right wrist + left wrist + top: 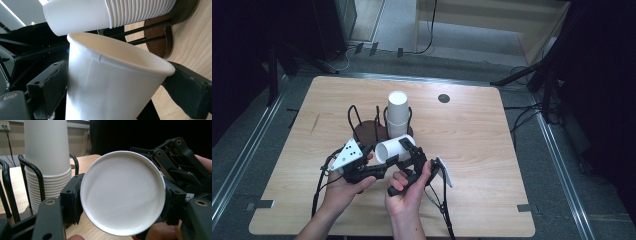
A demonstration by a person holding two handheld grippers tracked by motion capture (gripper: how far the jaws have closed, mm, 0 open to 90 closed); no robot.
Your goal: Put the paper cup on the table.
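Observation:
A single white paper cup lies on its side in the air above the table's near middle, held between both grippers. In the left gripper view its round base faces the camera, and my left gripper is shut on it with a black pad pressed to each side. My right gripper is shut on the cup's wall below the rim. In the high view the left gripper sits left of the cup and the right gripper right of it.
A tall stack of white cups stands in a black wire holder on a dark round base, just behind the held cup. A small dark disc lies at the back of the wooden table. Cables trail off the near edge.

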